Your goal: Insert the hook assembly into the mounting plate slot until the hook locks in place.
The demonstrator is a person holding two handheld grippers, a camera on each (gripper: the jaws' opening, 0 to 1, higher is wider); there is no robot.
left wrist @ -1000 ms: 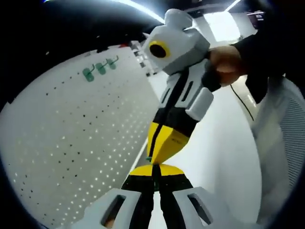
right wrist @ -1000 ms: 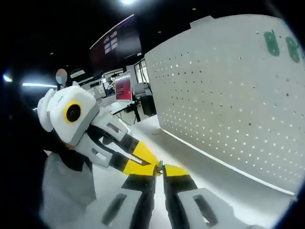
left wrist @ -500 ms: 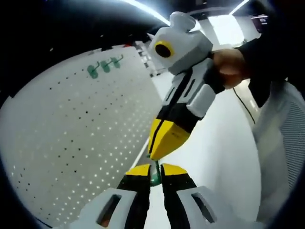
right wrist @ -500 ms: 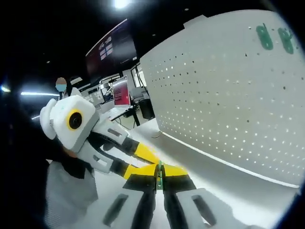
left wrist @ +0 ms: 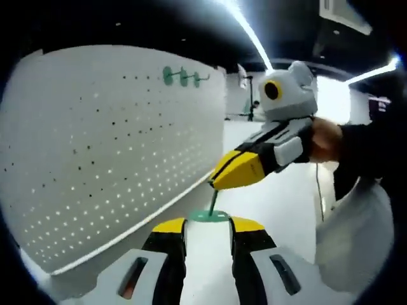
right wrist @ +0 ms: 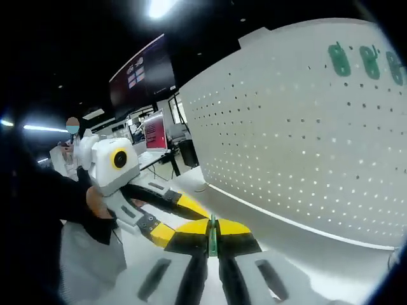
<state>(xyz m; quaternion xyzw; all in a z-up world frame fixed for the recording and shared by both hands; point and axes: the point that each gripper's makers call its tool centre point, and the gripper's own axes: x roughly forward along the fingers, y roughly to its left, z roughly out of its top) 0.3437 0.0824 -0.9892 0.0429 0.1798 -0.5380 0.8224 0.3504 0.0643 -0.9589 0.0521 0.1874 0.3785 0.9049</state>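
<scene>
Now the green hook (right wrist: pixel 213 236) sits pinched between the closed jaws of the right tool (right wrist: pixel 213 238), seen edge-on in the right gripper view. In the left gripper view that tool (left wrist: pixel 219 181) comes in from the right with the hook (left wrist: pixel 212 206) hanging from its yellow tip, the flat green base resting just at the tips of the left tool (left wrist: pixel 208 222), whose jaws stand apart with nothing clamped. Holding the hook by its stem probably keeps the base free to meet the pegboard (left wrist: pixel 95 146), which stands upright on the white table (left wrist: pixel 280 197) to the side, well apart from both tools. Three green hooks (left wrist: pixel 183 77) already hang near its top edge.

Half a second earlier the left jaws were nearly shut on the green piece and the right tool pointed steeply down at them; since then the left jaws have spread, so the hook seems to have passed to the right tool, which now lies flatter. Insertion is not yet begun.
</scene>
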